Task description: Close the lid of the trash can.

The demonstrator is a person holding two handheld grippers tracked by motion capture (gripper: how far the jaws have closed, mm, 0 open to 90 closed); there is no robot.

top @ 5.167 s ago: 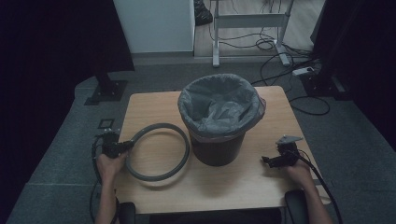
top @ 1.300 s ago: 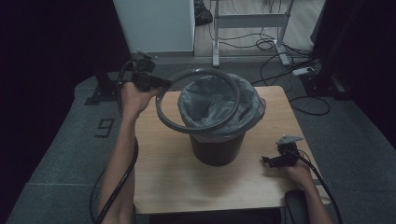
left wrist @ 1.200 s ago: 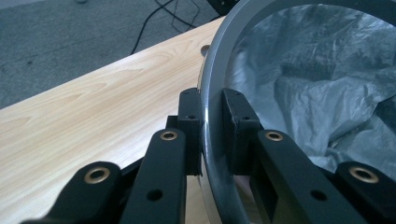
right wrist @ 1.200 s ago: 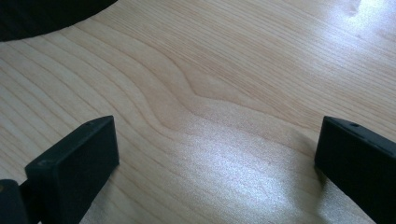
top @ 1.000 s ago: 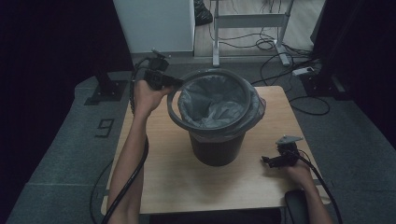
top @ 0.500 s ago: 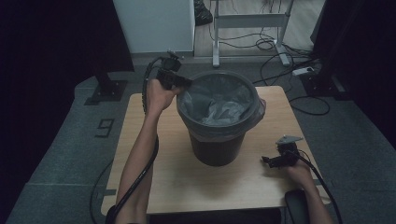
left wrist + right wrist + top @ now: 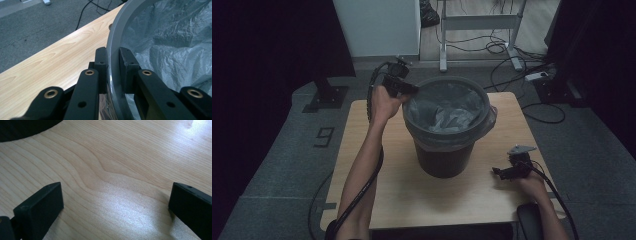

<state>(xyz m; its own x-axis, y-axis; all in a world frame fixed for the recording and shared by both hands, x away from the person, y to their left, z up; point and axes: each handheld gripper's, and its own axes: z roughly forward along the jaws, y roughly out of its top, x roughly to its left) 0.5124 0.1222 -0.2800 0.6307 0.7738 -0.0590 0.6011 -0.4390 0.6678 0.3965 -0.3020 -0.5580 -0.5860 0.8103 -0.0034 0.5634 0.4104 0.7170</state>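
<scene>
A dark bin (image 7: 443, 161) lined with a grey plastic bag (image 7: 447, 112) stands in the middle of the wooden table (image 7: 387, 200). A grey ring (image 7: 457, 79) lies level around the bin's top rim, over the bag. My left gripper (image 7: 410, 90) is at the rim's far left, shut on the ring. In the left gripper view its jaws pinch the ring (image 7: 112, 42) from both sides, with the crinkled bag (image 7: 175, 45) inside it. My right gripper (image 7: 500, 171) rests open on the table right of the bin, jaws wide apart over bare wood (image 7: 112, 170).
The bin's dark base (image 7: 22, 127) shows at the top left of the right gripper view. Cables (image 7: 512, 50) and a desk frame (image 7: 477, 22) lie on the floor beyond the table. A white cabinet (image 7: 377, 25) stands behind.
My left gripper lifted the ring from the table's left side, carried it over the bin and brought it down around the rim. The right gripper stayed put.
</scene>
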